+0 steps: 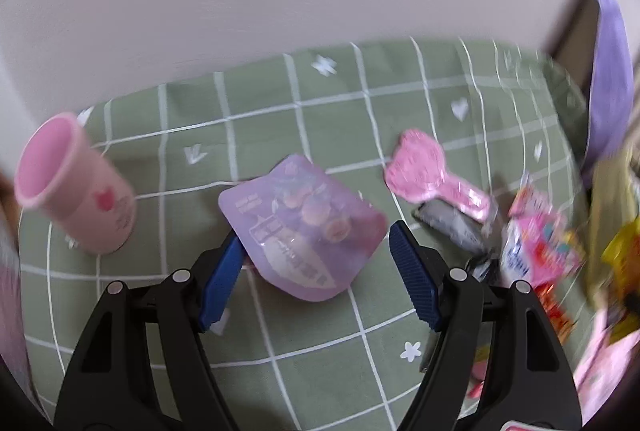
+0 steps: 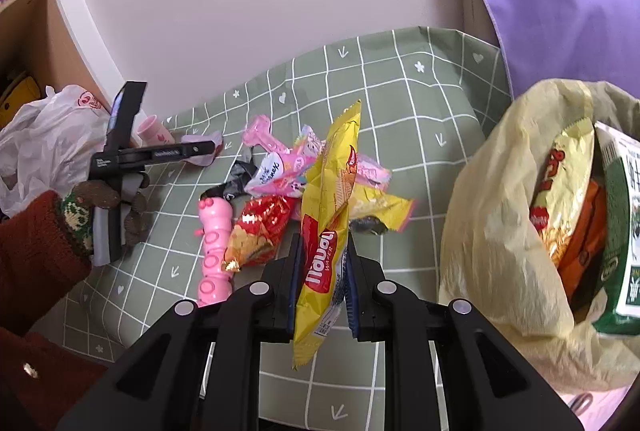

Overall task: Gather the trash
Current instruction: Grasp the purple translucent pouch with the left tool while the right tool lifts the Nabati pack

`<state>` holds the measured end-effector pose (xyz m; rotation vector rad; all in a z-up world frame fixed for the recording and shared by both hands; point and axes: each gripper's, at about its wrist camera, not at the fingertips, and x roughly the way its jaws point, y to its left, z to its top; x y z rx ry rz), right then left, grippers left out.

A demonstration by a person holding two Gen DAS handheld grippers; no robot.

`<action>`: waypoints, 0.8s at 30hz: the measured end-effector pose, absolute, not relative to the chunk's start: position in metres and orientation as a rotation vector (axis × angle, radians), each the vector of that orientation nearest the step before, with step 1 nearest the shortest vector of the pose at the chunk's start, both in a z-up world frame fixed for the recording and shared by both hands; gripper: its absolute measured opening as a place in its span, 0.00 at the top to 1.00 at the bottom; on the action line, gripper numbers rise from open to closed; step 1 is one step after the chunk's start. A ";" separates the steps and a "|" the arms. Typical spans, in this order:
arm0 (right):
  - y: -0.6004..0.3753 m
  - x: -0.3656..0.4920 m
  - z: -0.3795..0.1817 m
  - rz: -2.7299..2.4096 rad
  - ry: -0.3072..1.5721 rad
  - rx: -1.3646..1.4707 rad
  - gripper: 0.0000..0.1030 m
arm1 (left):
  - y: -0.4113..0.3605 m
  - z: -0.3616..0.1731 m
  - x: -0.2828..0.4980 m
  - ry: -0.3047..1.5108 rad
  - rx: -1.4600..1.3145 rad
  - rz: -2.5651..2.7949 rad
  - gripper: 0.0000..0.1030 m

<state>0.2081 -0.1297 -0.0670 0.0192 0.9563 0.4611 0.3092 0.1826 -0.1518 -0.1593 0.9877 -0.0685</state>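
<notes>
In right tongs (image 2: pixel 322 283): 1 yellow wrapper (image 2: pixel 330 215)

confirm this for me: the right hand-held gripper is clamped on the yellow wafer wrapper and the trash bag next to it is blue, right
Not quite. The right hand-held gripper is clamped on the yellow wafer wrapper, but the trash bag beside it is pale yellow, not blue, as the right wrist view shows.

The surface (image 1: pixel 320 103) wore a sage-green cloth gridded in white, dotted with white hearts and flowers. The pouch (image 1: pixel 304 227) was lilac, the cup (image 1: pixel 76 191) pale pink, the wafer wrapper (image 2: pixel 328 215) yellow with red, the bag (image 2: pixel 492 215) pale yellow.
</notes>
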 end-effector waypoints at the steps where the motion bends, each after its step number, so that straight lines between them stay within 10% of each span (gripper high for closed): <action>1: -0.131 0.206 -0.067 0.460 0.955 0.018 0.82 | 0.177 -0.153 0.308 0.987 -0.118 -0.066 0.33; 9: -0.139 0.204 -0.076 0.445 0.962 0.067 0.82 | 0.177 -0.153 0.313 1.010 -0.120 -0.017 0.44; 13: -0.143 0.202 -0.078 0.444 0.954 0.091 0.82 | 0.202 -0.150 0.314 1.029 -0.227 0.020 0.82; 24: -0.151 0.204 -0.064 0.436 0.896 0.111 0.82 | 0.224 -0.117 0.266 0.928 -0.293 -0.030 0.98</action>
